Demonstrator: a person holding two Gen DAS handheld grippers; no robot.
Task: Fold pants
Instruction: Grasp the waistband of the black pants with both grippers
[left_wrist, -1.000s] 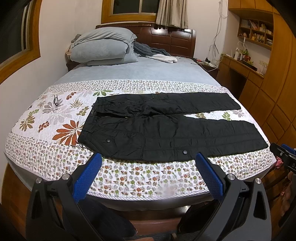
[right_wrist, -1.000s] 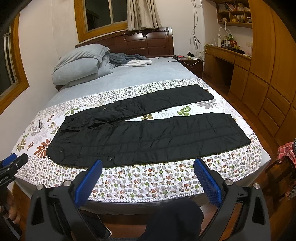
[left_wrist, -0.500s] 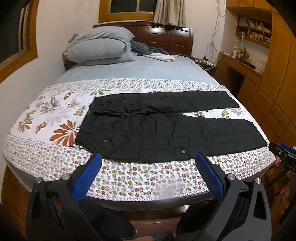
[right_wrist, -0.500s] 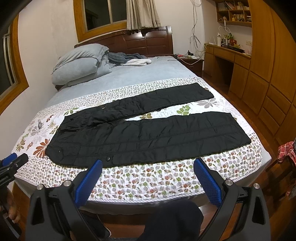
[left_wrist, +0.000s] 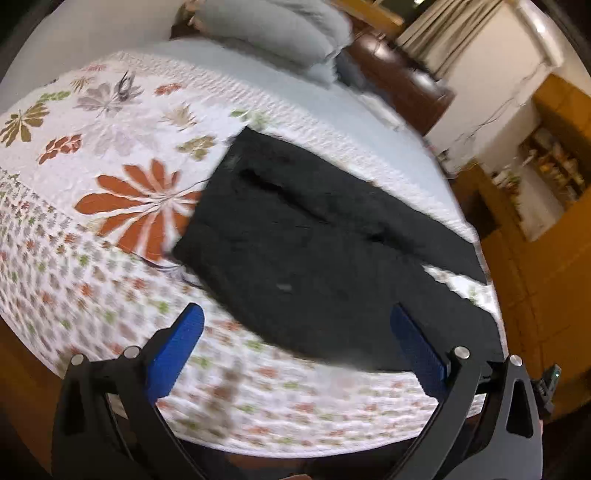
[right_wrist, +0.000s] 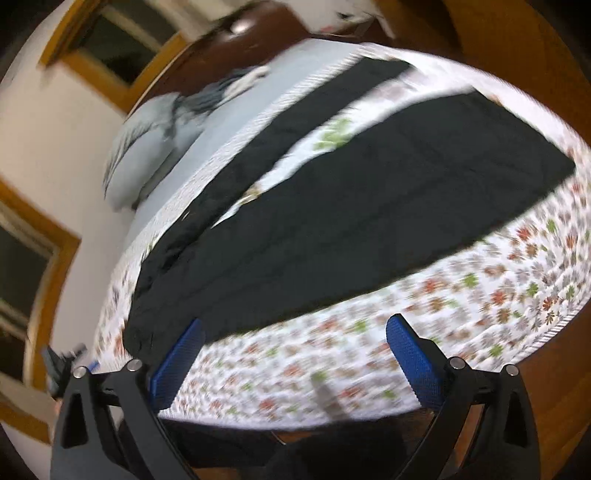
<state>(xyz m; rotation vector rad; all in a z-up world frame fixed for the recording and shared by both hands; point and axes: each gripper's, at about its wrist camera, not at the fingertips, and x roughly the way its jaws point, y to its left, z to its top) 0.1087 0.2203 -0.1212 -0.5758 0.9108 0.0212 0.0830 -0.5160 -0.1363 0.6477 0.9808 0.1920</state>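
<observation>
1. The bed (left_wrist: 207, 85) is filling most of both views, and a floral quilt (left_wrist: 110, 155) is covering its near half. Grey pillows (right_wrist: 147, 155) are lying at the headboard end.

2. The black pants (left_wrist: 317, 258) are lying flat on the quilt, waistband toward the left side and both legs running out to the right. The far leg (right_wrist: 325, 110) is angling away from the near leg (right_wrist: 388, 206), so a wedge of quilt is showing between them. The fabric is looking thick and faintly quilted, with a small pale button (left_wrist: 284, 286) on the near side. Nothing is folded yet.

3. The left hand-held gripper (left_wrist: 297, 339) is hanging over the near edge of the pants at the waist end, its blue pads (left_wrist: 177, 354) standing wide apart and holding nothing.

4. The right hand-held gripper (right_wrist: 295, 347) is hovering above bare quilt just short of the near leg, pads likewise spread and empty.

5. Risks, as I am judging them: both views are tilted and smeared, so the aim at the hem is looking unsettled. A pad could be pinching quilt together with the trouser cloth and dragging the cover. Grabbing only the top layer of padded fabric could be letting the under layer slide and bunch. Uneven lifting between the two ends could be skewing the legs and leaving a crooked fold.
</observation>
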